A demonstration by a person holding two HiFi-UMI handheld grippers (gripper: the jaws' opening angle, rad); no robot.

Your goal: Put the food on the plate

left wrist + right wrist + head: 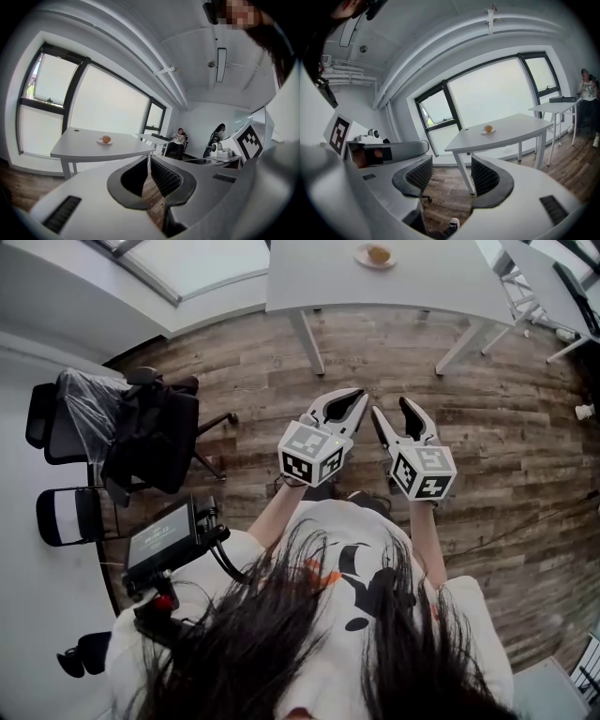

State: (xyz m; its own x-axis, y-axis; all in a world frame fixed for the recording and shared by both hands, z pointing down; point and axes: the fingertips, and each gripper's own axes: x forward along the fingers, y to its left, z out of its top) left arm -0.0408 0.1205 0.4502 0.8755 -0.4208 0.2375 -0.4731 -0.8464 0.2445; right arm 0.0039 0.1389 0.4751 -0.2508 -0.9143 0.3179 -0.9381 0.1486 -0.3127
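Note:
A round orange-brown piece of food (378,254) lies on a small white plate (363,260) on the white table (431,282), far ahead of both grippers. The left gripper view shows the food (106,139) and plate (100,142) at the left. In the right gripper view the food (488,128) lies on the plate (483,132) at centre. Held at chest height, my left gripper (359,395) (149,160) is shut, tips touching, with nothing in it. My right gripper (394,409) (450,174) is beside it, its jaws apart and empty.
Wood floor lies between me and the table. Black office chairs (141,432) draped with clothing stand at the left. A small monitor (161,535) hangs at my left side. A second table (560,107) and seated people (178,138) are further off, with white chairs (562,296) at the right.

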